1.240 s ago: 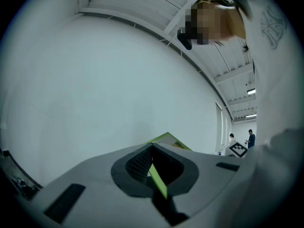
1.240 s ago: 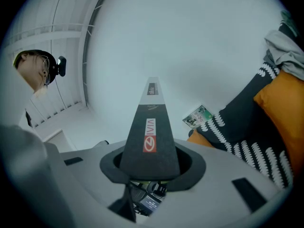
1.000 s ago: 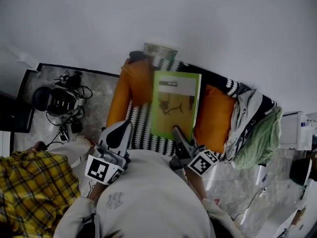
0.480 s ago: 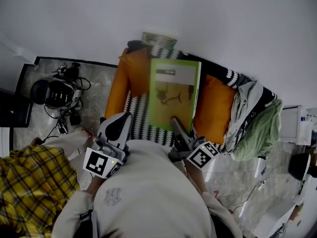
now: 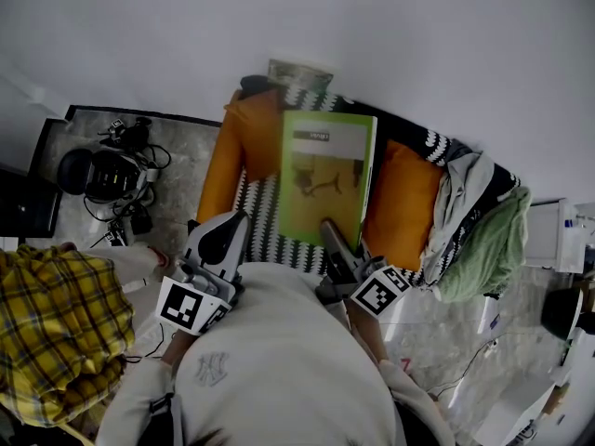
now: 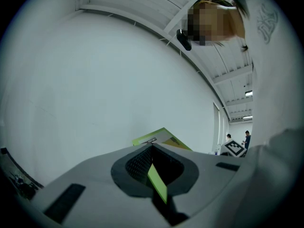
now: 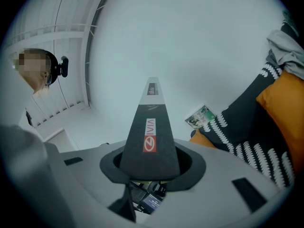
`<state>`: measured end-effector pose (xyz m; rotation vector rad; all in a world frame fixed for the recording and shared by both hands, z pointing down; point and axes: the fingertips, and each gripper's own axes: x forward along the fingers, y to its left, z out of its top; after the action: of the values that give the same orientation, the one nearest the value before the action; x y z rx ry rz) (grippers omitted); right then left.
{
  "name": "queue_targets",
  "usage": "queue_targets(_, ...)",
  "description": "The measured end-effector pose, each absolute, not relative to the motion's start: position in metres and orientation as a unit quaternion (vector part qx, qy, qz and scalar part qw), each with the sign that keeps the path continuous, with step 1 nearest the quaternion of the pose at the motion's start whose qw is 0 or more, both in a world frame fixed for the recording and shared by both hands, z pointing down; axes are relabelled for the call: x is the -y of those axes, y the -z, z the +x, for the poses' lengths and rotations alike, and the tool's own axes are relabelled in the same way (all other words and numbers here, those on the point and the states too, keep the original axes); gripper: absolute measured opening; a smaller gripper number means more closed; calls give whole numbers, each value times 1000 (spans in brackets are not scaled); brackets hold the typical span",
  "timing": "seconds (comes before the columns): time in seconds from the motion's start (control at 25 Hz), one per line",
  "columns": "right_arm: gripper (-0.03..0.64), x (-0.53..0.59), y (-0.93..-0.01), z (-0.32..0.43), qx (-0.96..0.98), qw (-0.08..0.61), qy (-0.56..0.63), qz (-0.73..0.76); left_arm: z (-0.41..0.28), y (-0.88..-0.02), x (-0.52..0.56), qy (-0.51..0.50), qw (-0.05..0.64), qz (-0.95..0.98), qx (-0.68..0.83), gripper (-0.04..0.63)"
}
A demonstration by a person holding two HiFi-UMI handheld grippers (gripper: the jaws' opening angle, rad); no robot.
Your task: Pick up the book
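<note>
A green book [image 5: 325,184] is held up over the sofa, cover facing me. My right gripper [image 5: 331,242] is shut on its lower edge. In the right gripper view the book's dark spine [image 7: 149,137] stands out from between the jaws of the right gripper [image 7: 149,164]. My left gripper [image 5: 238,225] hangs to the left of the book, apart from it, its jaws together at the tip. In the left gripper view the book [image 6: 154,137] shows just beyond the left gripper [image 6: 154,169], with a thin green strip in the slit between the jaws.
The sofa has a black-and-white knit throw [image 5: 263,226] and orange cushions [image 5: 251,151] [image 5: 406,216]. Grey and green clothes [image 5: 483,240] are piled at its right end. Headphones and cables [image 5: 112,184] lie on the floor at left. A person in yellow plaid [image 5: 56,328] is at bottom left.
Both grippers and the book have kept still. The person in yellow plaid at the bottom left has shifted a little leftward.
</note>
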<state>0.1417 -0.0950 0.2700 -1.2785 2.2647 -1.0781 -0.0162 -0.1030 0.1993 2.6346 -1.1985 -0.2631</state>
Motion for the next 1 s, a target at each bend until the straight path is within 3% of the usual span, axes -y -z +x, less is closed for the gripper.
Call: queue_targets(1.0, 146, 87, -268, 148, -785, 170, 376, -462, -13, -196, 100, 93, 117, 905, 399, 9)
